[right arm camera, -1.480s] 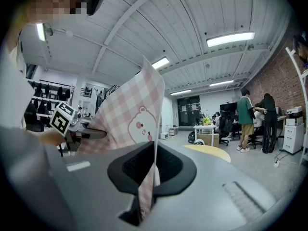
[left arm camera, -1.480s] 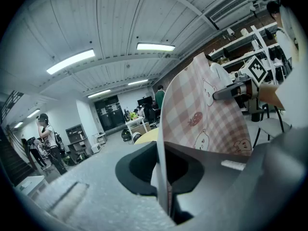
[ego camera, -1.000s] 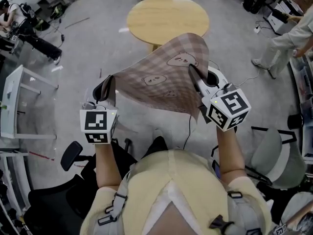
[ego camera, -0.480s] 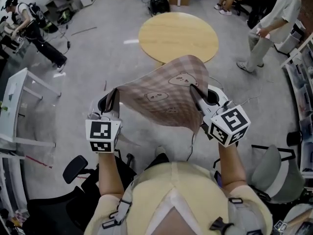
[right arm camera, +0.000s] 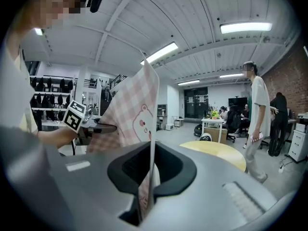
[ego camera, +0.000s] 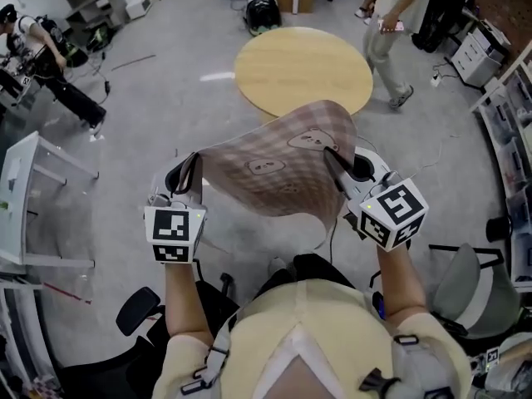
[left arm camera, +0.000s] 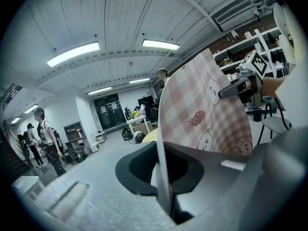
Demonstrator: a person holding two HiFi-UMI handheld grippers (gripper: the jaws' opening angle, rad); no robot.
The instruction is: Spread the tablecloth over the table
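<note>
A pink checked tablecloth [ego camera: 278, 169] with bear prints hangs in the air between my two grippers, short of the round wooden table [ego camera: 303, 69]. My left gripper [ego camera: 189, 175] is shut on its left corner, my right gripper [ego camera: 335, 163] on its right corner. In the left gripper view the tablecloth [left arm camera: 204, 114] rises from the shut jaws, with the right gripper [left arm camera: 239, 86] beyond it. In the right gripper view the tablecloth [right arm camera: 132, 112] stands edge-on in the jaws, the left gripper [right arm camera: 98, 128] and the round table [right arm camera: 219, 150] visible behind.
A person [ego camera: 391, 32] walks past the table's far right side; other people [ego camera: 41, 65] stand at the far left. A white frame table [ego camera: 33, 198] is at my left, office chairs [ego camera: 465, 289] at my right and behind me. Concrete floor surrounds the round table.
The round table has come nearer in the head view. A person at the right has walked to the far side of the table. Both grippers still hold the cloth.
</note>
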